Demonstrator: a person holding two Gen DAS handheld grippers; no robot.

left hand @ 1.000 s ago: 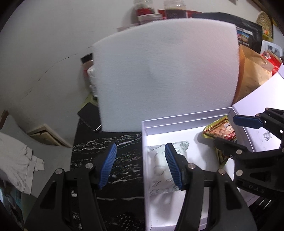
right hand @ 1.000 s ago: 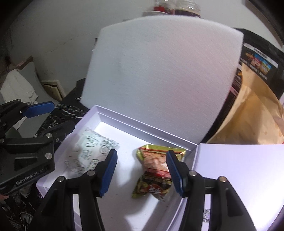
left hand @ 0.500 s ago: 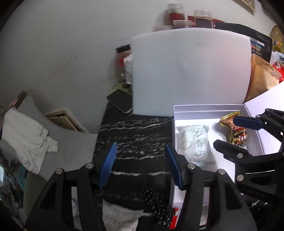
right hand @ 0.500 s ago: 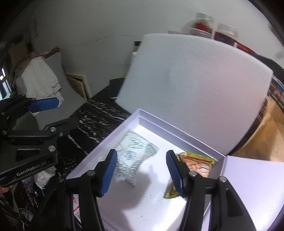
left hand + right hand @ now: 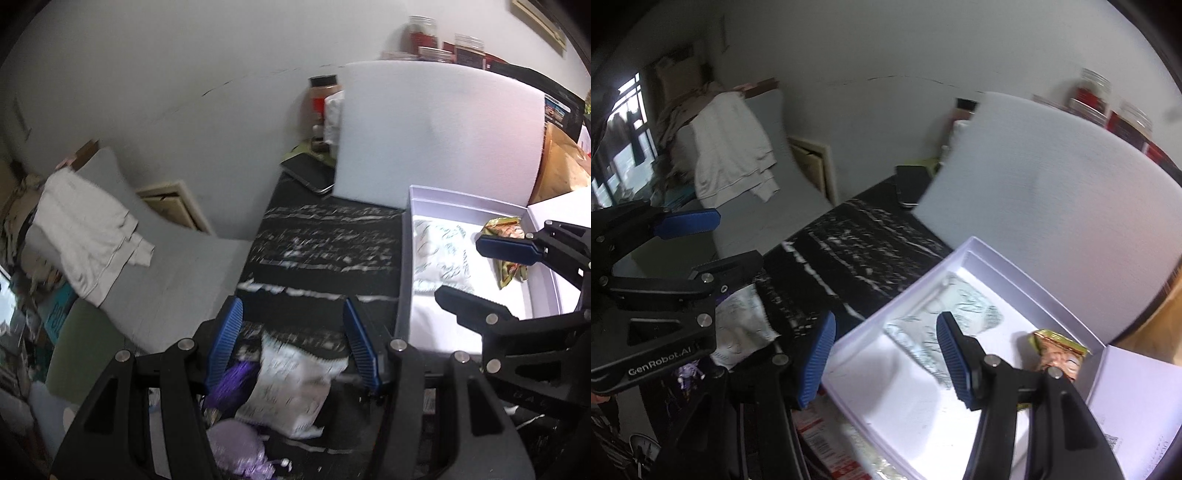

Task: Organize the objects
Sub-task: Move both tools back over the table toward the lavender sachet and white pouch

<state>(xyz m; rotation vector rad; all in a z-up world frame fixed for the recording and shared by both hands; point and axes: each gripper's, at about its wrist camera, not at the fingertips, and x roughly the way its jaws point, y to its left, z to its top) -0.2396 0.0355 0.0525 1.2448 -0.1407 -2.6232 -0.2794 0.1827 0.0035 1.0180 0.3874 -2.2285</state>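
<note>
Leftmost in the left wrist view, a white cloth (image 5: pixel 85 236) drapes over a grey cushion (image 5: pixel 162 258). At lower centre the left gripper (image 5: pixel 293 341) stands open with nothing between its blue pads; below it a white printed packet (image 5: pixel 291 387) and a purple item (image 5: pixel 236 448) lie on the black marbled table (image 5: pixel 325 240). At upper centre a dark phone (image 5: pixel 308 177) lies beside a white foam sheet (image 5: pixel 439 133). At right, an open white box (image 5: pixel 404 266) holds a second white packet (image 5: pixel 439 254) and a gold snack packet (image 5: pixel 508 236), apart from each other. In the right wrist view the right gripper (image 5: pixel 882 356) hangs open above that box's near left rim, gripping nothing.
</note>
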